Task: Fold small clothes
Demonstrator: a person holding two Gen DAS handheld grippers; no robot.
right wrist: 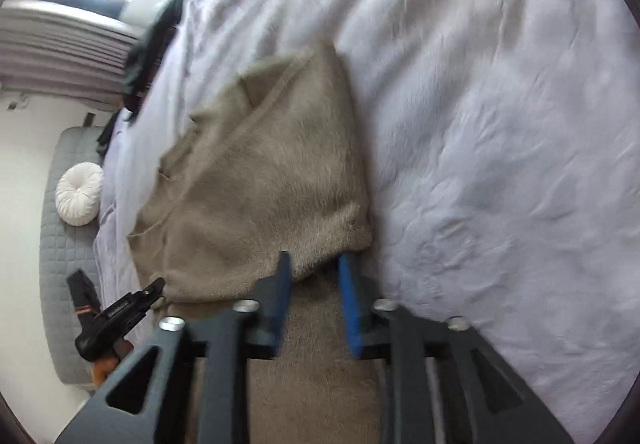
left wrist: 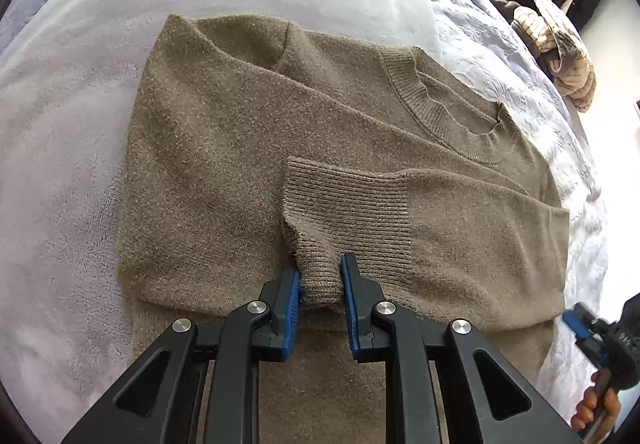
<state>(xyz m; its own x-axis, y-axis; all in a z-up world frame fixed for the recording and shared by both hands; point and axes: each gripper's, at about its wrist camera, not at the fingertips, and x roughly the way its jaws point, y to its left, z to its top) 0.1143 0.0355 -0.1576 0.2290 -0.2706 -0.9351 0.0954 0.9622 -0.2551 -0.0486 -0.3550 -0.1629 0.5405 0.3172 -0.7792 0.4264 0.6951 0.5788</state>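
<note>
A brown knit sweater (left wrist: pixel 248 147) lies on the bed with both sleeves folded across its body, ribbed collar (left wrist: pixel 436 99) at the right. My left gripper (left wrist: pixel 320 278) has its blue pads around the ribbed cuff (left wrist: pixel 344 203) of the upper sleeve, with the knit bunched between them. In the blurred right wrist view the sweater (right wrist: pixel 264 171) lies ahead, and my right gripper (right wrist: pixel 314 276) stands over its near edge with a fold of cloth between the parted fingers. The right gripper also shows in the left wrist view (left wrist: pixel 580 328), at the lower right.
The sweater rests on a pale fleece blanket (left wrist: pixel 80 163) over a lilac bedspread (left wrist: pixel 520 91). A heap of other clothes (left wrist: pixel 548 31) lies at the bed's far right. A grey floor mat with a round white cushion (right wrist: pixel 79 199) is beside the bed.
</note>
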